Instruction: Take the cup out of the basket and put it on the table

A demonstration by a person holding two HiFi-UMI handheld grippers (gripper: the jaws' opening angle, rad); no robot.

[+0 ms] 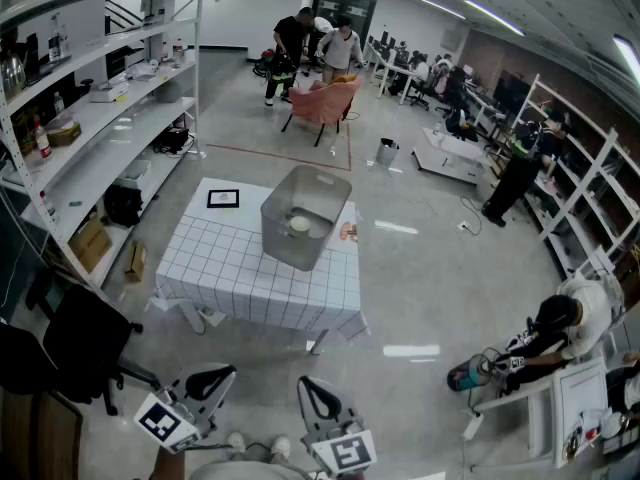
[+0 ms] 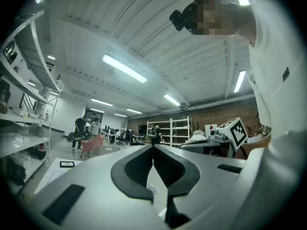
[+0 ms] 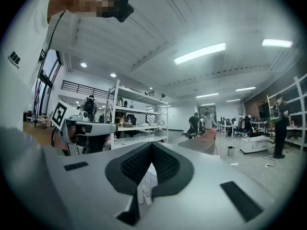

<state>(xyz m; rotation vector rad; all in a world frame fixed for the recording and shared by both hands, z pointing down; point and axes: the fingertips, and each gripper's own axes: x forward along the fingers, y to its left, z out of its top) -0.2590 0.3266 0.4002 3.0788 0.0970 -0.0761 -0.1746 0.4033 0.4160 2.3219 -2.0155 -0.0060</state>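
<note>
the cup (image 1: 300, 224) lies on the bottom of the grey basket (image 1: 335, 190), which stands on the checked table (image 1: 230, 268) by its far right corner. a small black frame (image 1: 222, 198) lies near the table's far left corner, apart from the basket. the left gripper (image 2: 153, 150) and the right gripper (image 3: 152, 146) hang well short of the table's near edge, each with its fingers closed tip to tip and nothing between them.

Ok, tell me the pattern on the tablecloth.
White with a thin dark grid of squares; the tablecloth shows best in the head view.
</note>
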